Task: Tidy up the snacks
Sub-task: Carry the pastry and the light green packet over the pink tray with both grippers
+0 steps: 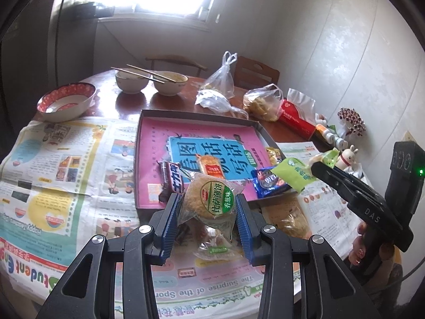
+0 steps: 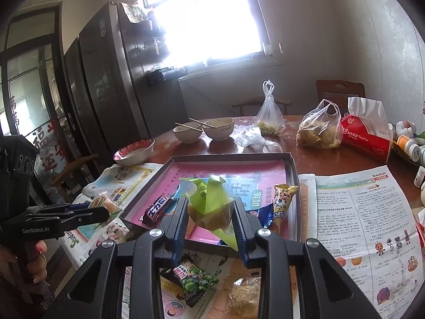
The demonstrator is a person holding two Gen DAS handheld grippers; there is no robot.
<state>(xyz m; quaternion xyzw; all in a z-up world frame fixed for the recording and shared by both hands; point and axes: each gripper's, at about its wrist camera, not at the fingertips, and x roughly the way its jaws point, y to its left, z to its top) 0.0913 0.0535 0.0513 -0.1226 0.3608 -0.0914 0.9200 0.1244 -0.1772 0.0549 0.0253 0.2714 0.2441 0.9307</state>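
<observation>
My left gripper (image 1: 208, 202) is shut on a round biscuit packet (image 1: 209, 204) with a green label, held just before the near edge of the shallow box tray (image 1: 195, 113). The tray is lined with a pink book and holds a chocolate bar (image 1: 172, 178), an orange packet (image 1: 209, 166), a blue packet (image 1: 268, 182) and a yellow packet (image 2: 283, 202). My right gripper (image 2: 209, 203) is shut on a green-wrapped snack (image 2: 212, 204), hanging over the tray's near right corner. In the right wrist view the left gripper (image 2: 103, 212) shows at the left with its biscuit packet (image 2: 102, 202).
Loose packets lie on the newspaper (image 1: 53, 159) near me: a green pea snack (image 2: 195, 281) and a biscuit packet (image 2: 245, 292). Behind the tray stand bowls with chopsticks (image 1: 148, 79), a red-rimmed bowl (image 1: 66, 101), plastic bags (image 2: 318, 130), a red tissue box (image 2: 366, 138) and small bottles (image 2: 409, 143).
</observation>
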